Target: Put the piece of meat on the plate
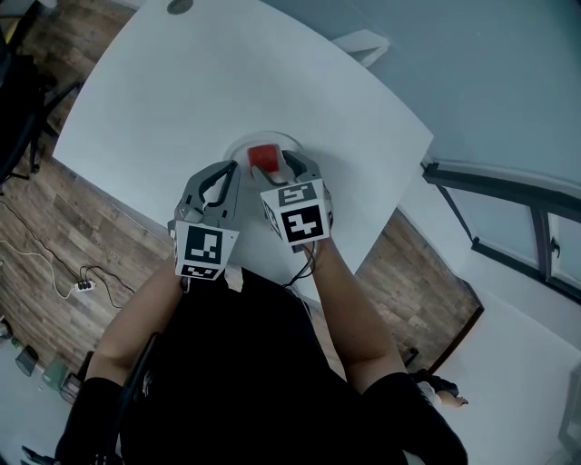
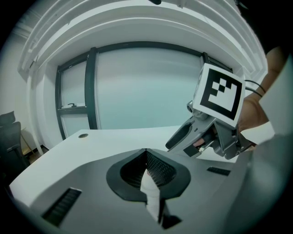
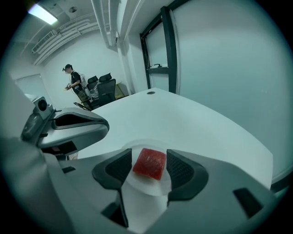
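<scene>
A red cube of meat [image 1: 263, 157] lies on a small white plate [image 1: 238, 145] near the front of the white table [image 1: 227, 82]. In the right gripper view the meat [image 3: 149, 163] rests on the plate [image 3: 137, 185], framed by the two black pads. My right gripper [image 3: 149, 155] is open above it, and the pads stand clear of the meat on both sides. From the head view, that right gripper [image 1: 280, 168] hovers at the plate's near right. My left gripper [image 1: 225, 177] hangs just left of the plate; its pads [image 2: 158, 167] meet at the tip with nothing between them.
The table's curved far edge [image 1: 399, 100] and a round cable hole [image 1: 179, 6] lie beyond the plate. Wooden floor with a power strip [image 1: 83, 286] shows to the left. Across the room stand a person [image 3: 73, 82] and office chairs [image 3: 104, 89].
</scene>
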A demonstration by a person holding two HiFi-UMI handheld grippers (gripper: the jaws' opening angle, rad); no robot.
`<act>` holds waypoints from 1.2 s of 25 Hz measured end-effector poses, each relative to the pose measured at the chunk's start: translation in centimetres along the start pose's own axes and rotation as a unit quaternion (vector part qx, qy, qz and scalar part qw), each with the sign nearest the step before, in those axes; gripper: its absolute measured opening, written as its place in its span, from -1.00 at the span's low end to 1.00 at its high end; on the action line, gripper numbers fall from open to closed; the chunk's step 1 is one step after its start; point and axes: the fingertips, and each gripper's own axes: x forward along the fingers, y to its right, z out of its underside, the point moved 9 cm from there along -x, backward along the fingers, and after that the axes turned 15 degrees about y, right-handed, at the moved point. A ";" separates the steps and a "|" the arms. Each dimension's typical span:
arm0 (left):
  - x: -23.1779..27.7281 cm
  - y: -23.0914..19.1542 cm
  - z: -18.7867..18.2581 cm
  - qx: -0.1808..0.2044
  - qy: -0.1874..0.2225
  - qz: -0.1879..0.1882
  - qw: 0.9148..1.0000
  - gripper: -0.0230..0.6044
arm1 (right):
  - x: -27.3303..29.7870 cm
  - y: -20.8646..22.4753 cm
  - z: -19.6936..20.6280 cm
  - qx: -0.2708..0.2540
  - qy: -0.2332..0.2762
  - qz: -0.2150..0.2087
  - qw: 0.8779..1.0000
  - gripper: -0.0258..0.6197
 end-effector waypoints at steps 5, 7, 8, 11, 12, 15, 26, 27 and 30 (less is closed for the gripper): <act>-0.1 0.1 -1.2 0.002 0.011 0.001 1.000 -0.94 | -2.0 0.2 -1.1 0.007 0.051 0.023 0.998 -0.51; -0.3 0.3 -1.7 -0.003 0.016 0.000 1.000 -0.94 | -3.0 0.2 -1.4 0.007 0.075 0.040 0.996 -0.77; -0.5 0.3 -2.0 -0.005 0.020 0.000 1.000 -0.94 | -3.5 0.1 -1.6 0.008 0.086 0.046 0.995 -0.86; -0.9 0.4 -2.9 -0.004 0.030 -0.001 1.000 -0.94 | -4.7 -0.3 -2.3 0.008 0.115 0.046 0.992 -0.91; -0.9 0.4 -3.3 -0.002 0.033 0.000 0.999 -0.94 | -5.0 -0.5 -2.6 0.007 0.125 0.044 0.991 -0.91; -1.1 0.8 -4.3 0.002 0.043 0.002 0.999 -0.94 | -6.4 -1.0 -3.4 0.002 0.154 0.041 0.987 -0.91; -2.7 1.1 -7.9 0.002 0.080 0.006 0.997 -0.94 | -11.0 -2.9 -6.2 -0.010 0.250 0.041 0.967 -0.91; -2.9 1.2 -8.3 0.003 0.085 0.007 0.996 -0.94 | -11.5 -3.0 -6.4 -0.011 0.261 0.041 0.964 -0.91; -3.8 1.3 -9.6 0.010 0.103 0.010 0.995 -0.94 | -13.0 -3.6 -6.9 -0.018 0.301 0.043 0.952 -0.91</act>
